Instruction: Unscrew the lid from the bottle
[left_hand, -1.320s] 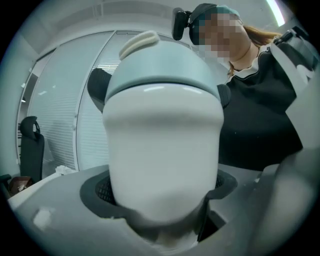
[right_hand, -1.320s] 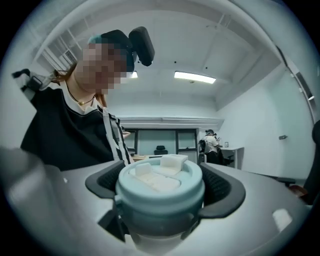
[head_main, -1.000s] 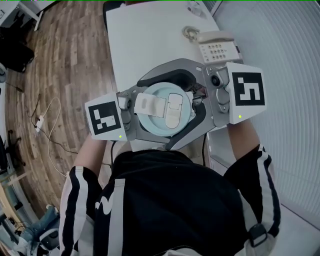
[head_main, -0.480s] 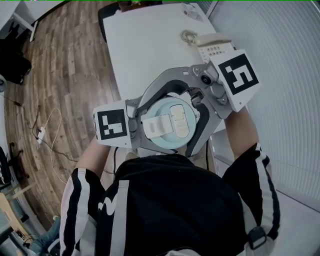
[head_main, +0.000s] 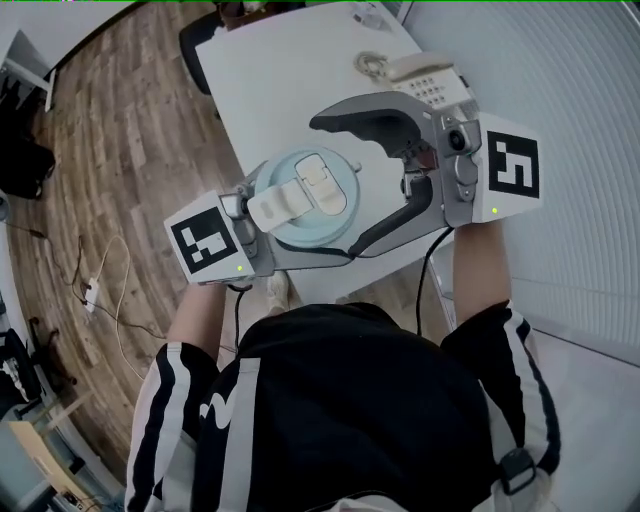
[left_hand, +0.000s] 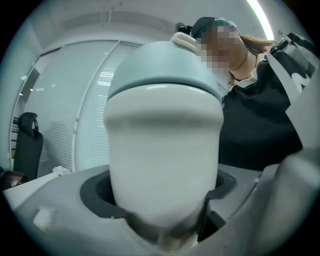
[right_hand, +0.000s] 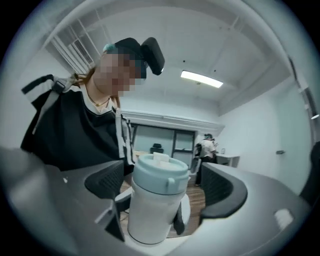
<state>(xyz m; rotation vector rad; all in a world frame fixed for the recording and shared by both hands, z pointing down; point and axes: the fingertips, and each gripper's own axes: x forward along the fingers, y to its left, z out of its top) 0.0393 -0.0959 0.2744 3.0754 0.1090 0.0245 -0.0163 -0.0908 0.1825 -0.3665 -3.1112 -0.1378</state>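
Right gripper (head_main: 338, 186) drawn back off lid (head_main: 303, 196), jaws apart; left gripper (left_hand: 162, 215) clamps bottle (right_hand: 150, 215) body, lid on.

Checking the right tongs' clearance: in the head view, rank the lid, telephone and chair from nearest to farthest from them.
1. lid, just left of the right tongs
2. telephone, on the table beyond
3. chair, past the table's far left corner
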